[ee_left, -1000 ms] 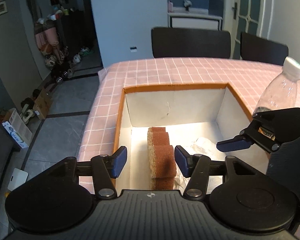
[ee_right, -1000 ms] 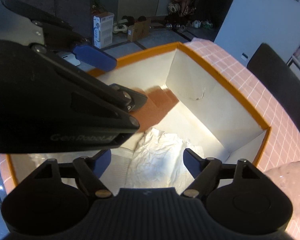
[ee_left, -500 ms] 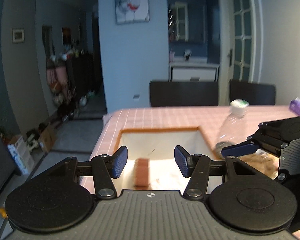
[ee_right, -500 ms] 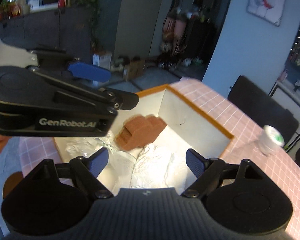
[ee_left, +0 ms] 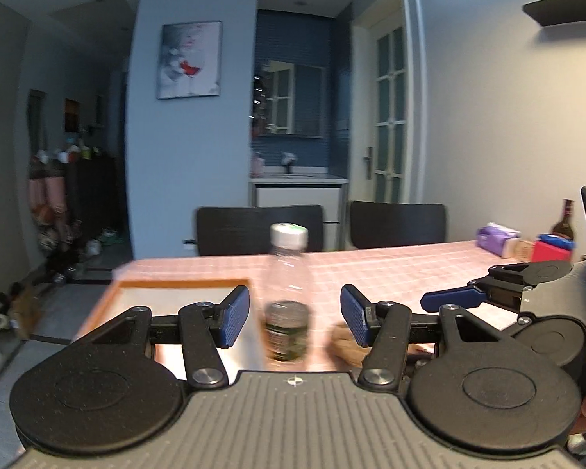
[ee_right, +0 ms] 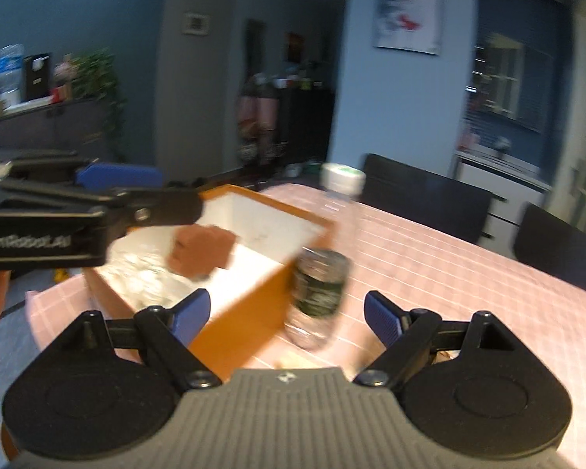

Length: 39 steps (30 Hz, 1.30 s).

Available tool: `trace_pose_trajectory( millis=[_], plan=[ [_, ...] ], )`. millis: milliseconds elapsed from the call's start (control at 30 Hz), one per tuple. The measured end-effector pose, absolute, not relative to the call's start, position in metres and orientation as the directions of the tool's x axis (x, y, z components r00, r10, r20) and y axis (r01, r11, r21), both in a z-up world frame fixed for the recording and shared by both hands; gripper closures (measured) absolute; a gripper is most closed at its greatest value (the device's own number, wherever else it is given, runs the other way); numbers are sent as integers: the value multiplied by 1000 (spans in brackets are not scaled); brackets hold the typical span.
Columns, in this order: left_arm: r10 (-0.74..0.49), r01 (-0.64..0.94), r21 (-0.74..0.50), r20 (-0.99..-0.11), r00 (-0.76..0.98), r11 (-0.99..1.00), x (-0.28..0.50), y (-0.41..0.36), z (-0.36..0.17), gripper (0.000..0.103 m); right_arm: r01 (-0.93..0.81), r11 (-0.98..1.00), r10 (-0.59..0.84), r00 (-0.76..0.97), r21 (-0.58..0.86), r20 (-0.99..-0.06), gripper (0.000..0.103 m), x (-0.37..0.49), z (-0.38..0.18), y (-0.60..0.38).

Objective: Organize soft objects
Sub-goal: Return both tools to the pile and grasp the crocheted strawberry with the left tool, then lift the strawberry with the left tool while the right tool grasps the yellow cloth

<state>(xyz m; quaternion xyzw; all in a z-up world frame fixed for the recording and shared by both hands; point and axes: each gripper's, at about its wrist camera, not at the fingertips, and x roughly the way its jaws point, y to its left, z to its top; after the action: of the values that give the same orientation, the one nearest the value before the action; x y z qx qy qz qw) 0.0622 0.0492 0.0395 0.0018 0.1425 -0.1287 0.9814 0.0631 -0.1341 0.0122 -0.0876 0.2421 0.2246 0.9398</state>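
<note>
The pink checked table (ee_right: 429, 273) is carrying the orange-rimmed white box (ee_right: 250, 308), and a brown sponge (ee_right: 201, 252) is sitting inside it on crumpled white material, apparently leaning with its long axis running up toward the far wall, though blur is hiding detail. A clear bottle (ee_left: 287, 293) is standing upright just beside the box. Since a second ago, both grippers are lifting away from the box interior. The left gripper (ee_left: 295, 318) is spreading wide, holding nothing. The right gripper (ee_right: 287, 308) is likewise gaping wide and empty.
</note>
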Motion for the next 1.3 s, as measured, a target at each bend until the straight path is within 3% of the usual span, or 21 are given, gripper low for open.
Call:
trace_pose_trajectory(
  millis=[267, 600, 800, 1000, 1067, 1133, 1300],
  plan=[
    [-390, 376, -111, -359, 848, 920, 69, 1, 1, 39, -285, 959, 249, 816, 13, -521, 19, 53, -13, -195],
    [-355, 388, -51, -528, 771, 920, 95, -42, -60, 39, -122, 991, 131, 763, 59, -633, 20, 74, -70, -251],
    [-319, 377, -36, -611, 724, 925, 100, -52, -90, 34, -125, 990, 137, 739, 66, -660, 20, 84, -92, -258],
    [-288, 360, -16, -631, 720, 933, 105, -54, -105, 33, -173, 981, 190, 718, 93, -669, 20, 97, -102, -251],
    [-278, 361, -2, -642, 715, 933, 108, -59, -109, 34, -180, 979, 197, 713, 96, -673, 20, 101, -104, -250],
    [-280, 363, -2, -641, 714, 932, 110, -61, -113, 44, -187, 977, 205, 708, 102, -676, 20, 104, -106, -248],
    [-256, 330, 0, -632, 732, 944, 105, -54, -102, 45, -232, 965, 255, 715, 123, -651, 23, 107, -100, -241]
  ],
)
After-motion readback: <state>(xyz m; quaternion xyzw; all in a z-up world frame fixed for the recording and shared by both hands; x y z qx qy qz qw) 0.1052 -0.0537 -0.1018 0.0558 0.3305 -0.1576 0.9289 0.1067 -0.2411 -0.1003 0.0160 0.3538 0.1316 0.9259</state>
